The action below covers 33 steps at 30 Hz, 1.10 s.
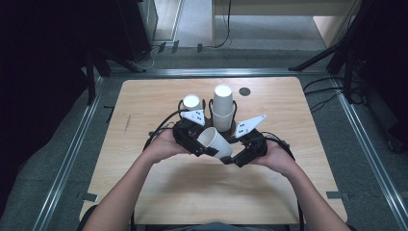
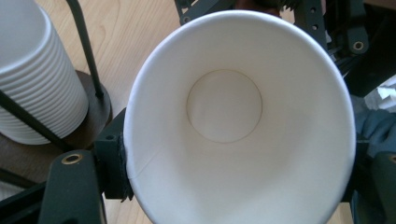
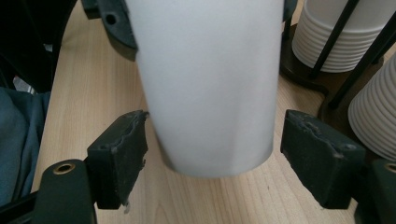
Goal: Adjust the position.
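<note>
Left gripper (image 1: 208, 150) pinches the paper cup (image 1: 215, 142) at its rim; right gripper (image 1: 230, 159) stands open around its base, not pressing. Cup looks light and thin, so hold it gently near the rim.

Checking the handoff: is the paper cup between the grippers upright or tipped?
Tipped. In the high view the paper cup lies sideways above the table; the left gripper view looks straight into its empty inside.

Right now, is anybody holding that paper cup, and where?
Yes. The left gripper holds the paper cup by its rim; the right gripper is open around its base.
</note>
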Each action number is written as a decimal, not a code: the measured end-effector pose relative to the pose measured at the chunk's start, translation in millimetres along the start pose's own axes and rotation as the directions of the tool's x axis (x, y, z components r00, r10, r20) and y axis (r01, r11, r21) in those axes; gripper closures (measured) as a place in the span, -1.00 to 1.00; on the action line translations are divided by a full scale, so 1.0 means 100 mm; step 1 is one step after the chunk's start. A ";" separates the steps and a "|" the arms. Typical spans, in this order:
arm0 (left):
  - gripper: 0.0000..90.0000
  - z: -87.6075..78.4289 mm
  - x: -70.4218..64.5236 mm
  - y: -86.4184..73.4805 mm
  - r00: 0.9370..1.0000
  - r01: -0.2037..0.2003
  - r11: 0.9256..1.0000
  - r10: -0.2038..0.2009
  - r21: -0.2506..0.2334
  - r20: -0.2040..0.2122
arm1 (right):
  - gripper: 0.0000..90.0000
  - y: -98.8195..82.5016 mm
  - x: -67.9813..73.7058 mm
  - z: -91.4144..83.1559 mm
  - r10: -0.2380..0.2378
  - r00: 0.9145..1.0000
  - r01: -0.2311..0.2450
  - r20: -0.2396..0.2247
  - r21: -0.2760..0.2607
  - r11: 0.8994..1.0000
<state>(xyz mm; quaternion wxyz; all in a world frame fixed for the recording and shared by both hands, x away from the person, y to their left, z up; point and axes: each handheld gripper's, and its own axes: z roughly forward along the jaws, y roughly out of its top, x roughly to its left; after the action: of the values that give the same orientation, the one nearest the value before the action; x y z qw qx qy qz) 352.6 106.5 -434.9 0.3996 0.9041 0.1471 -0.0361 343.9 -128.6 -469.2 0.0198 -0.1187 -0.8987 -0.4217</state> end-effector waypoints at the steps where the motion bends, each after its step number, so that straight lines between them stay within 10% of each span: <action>1: -0.47 0.00 0.00 0.01 1.000 -0.008 1.000 0.009 0.016 -0.008 | -0.49 0.00 0.00 0.01 -0.001 1.000 0.001 0.002 0.001 1.000; 14: -0.48 0.11 -0.08 0.06 0.994 -0.101 0.980 0.108 0.174 -0.034 | -0.47 0.01 0.05 0.15 -0.018 1.000 0.019 -0.014 0.037 0.999; 33: -0.83 0.14 -0.09 0.05 0.999 -0.043 0.996 0.045 0.080 -0.025 | -0.26 0.02 0.06 0.14 -0.039 0.999 0.039 -0.012 0.028 0.999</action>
<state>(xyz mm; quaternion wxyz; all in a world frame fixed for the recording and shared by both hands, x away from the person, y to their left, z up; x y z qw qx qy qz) 345.8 90.8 -439.1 0.3619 0.9227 0.1310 -0.0212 339.4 -115.3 -476.4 0.0186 -0.0985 -0.9066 -0.4098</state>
